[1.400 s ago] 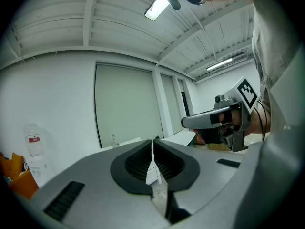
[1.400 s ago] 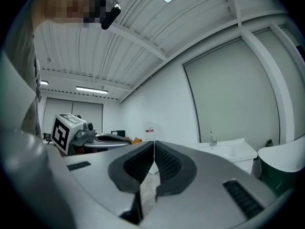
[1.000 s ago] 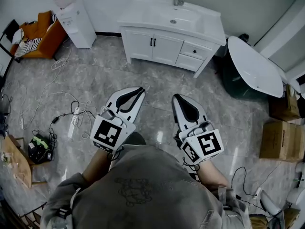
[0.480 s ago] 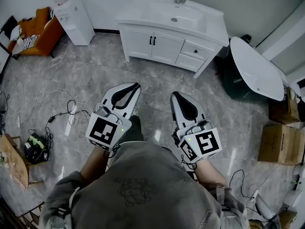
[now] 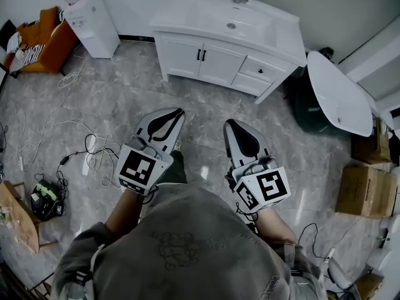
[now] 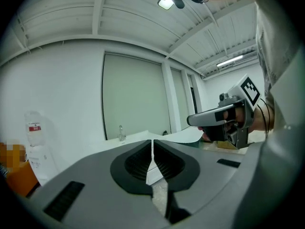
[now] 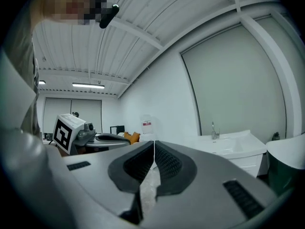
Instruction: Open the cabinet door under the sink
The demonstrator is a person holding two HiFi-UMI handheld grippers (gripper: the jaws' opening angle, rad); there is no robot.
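A white vanity cabinet (image 5: 212, 58) with a sink (image 5: 231, 24) on top stands against the far wall. Its two doors (image 5: 201, 58) with dark handles are shut; two drawers sit to their right. My left gripper (image 5: 177, 113) and my right gripper (image 5: 230, 127) are held side by side over the floor, well short of the cabinet. Both are shut with nothing between the jaws. In the left gripper view the left gripper (image 6: 152, 141) points toward the sink. The right gripper (image 7: 153, 142) shows the sink (image 7: 233, 144) off to its right.
A white oval tub (image 5: 340, 92) stands right of the cabinet, with cardboard boxes (image 5: 365, 189) further right. A white water dispenser (image 5: 90, 24) and an orange chair (image 5: 37, 42) are at the far left. Cables (image 5: 87, 152) lie on the grey marble floor at left.
The view has shifted a little toward the cabinet. Both grippers stay shut and side by side, with the left one slightly further left than a second ago.
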